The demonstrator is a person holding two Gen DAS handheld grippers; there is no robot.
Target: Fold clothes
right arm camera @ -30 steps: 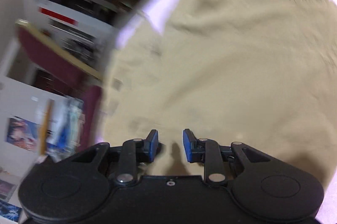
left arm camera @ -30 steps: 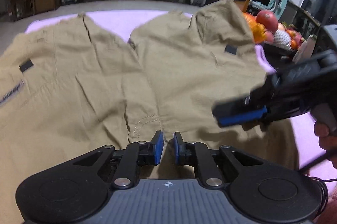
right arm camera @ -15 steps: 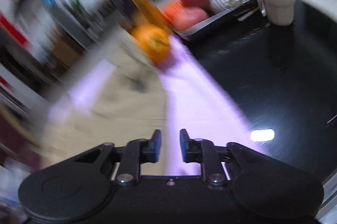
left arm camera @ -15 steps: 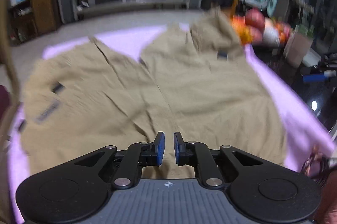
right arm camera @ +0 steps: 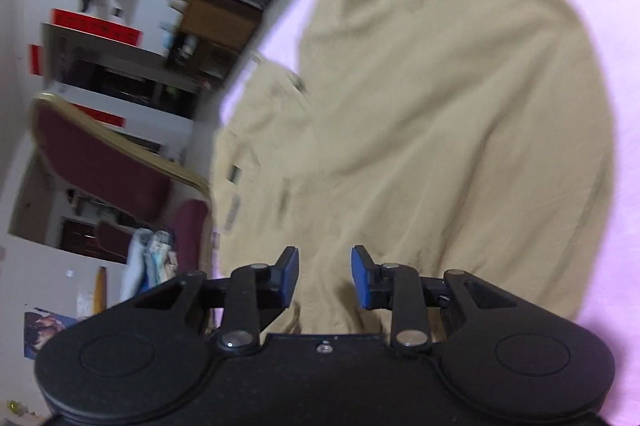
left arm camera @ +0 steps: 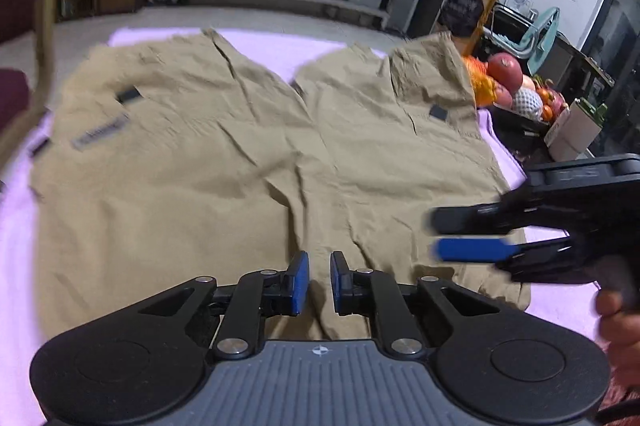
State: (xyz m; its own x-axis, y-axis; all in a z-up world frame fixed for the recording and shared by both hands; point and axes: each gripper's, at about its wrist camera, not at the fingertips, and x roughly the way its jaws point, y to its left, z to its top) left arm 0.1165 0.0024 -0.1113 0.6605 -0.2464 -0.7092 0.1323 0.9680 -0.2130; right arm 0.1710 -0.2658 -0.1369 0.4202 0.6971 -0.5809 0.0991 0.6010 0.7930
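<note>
Left wrist view: the left gripper [left arm camera: 319,278] sits at bottom centre, blue pads a narrow gap apart, nothing between them, so released and empty, poised over the near edge of the khaki cotton shorts [left arm camera: 224,162]. Right gripper [left arm camera: 468,234] enters from the right edge of the frame, turned sideways, pads parted with a clear gap, also empty; a hand [left arm camera: 618,310] grips its handle at lower right. In the right wrist view the right gripper [right arm camera: 325,278] stands wide apart over the same shorts [right arm camera: 440,114], image motion-blurred, contact with the cloth cannot be told.

Shorts lie spread flat and open, both legs side by side, pointing to the top of the frame, on a pale lilac cloth [left arm camera: 276,50] covering the table. Wrinkles run around the crotch seam at centre. No fold is visible in the garment.

Judgement: the flat spread fits either a garment laid out for folding or one opened again, so the stage stays unsettled. For a fold done well, each gripper should pinch a single edge corner, both layers together, lift low and carry across evenly so the legs stack seam to seam, smoothing the centre wrinkles.

Watch out: the right leg lies close to the orange juice bottle [left arm camera: 474,0] and fruit tray [left arm camera: 516,86] at upper right; a high swing could knock them.
</note>
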